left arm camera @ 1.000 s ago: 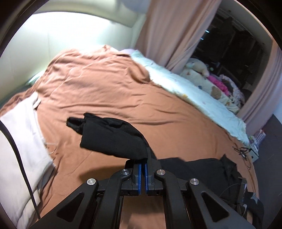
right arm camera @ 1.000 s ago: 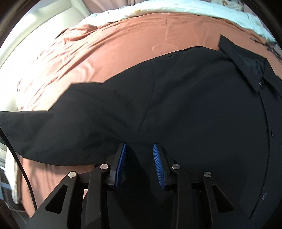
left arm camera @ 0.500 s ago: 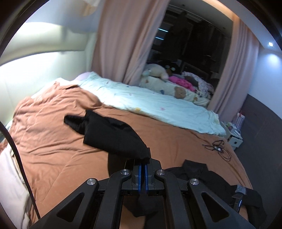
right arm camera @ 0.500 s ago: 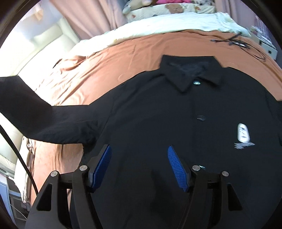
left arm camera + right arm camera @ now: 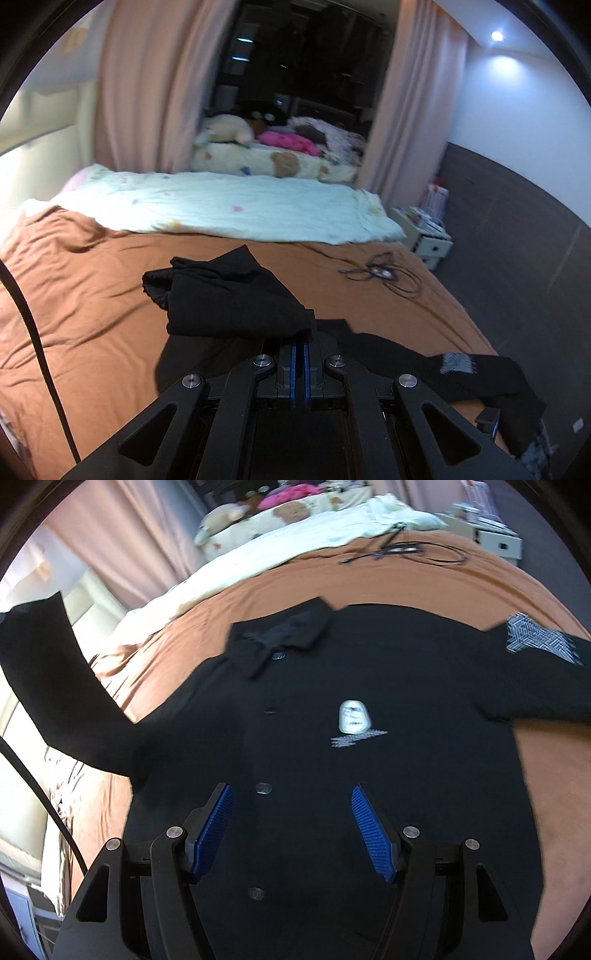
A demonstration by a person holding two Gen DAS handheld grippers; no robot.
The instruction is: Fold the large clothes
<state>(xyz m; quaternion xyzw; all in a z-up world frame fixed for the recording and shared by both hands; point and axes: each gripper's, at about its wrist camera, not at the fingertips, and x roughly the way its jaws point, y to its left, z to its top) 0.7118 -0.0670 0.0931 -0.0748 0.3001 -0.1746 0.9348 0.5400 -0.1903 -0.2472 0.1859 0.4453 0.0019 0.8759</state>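
Sleeve (image 5: 236,295) clamped in left hand-held gripper (image 5: 300,345); right hand-held gripper (image 5: 295,823) spread above shirt (image 5: 332,738).

Black button-up shirt (image 5: 332,709) lies front-up, filling frame center; collar at top, white chest patch, left-frame sleeve (image 5: 48,686) lifted.
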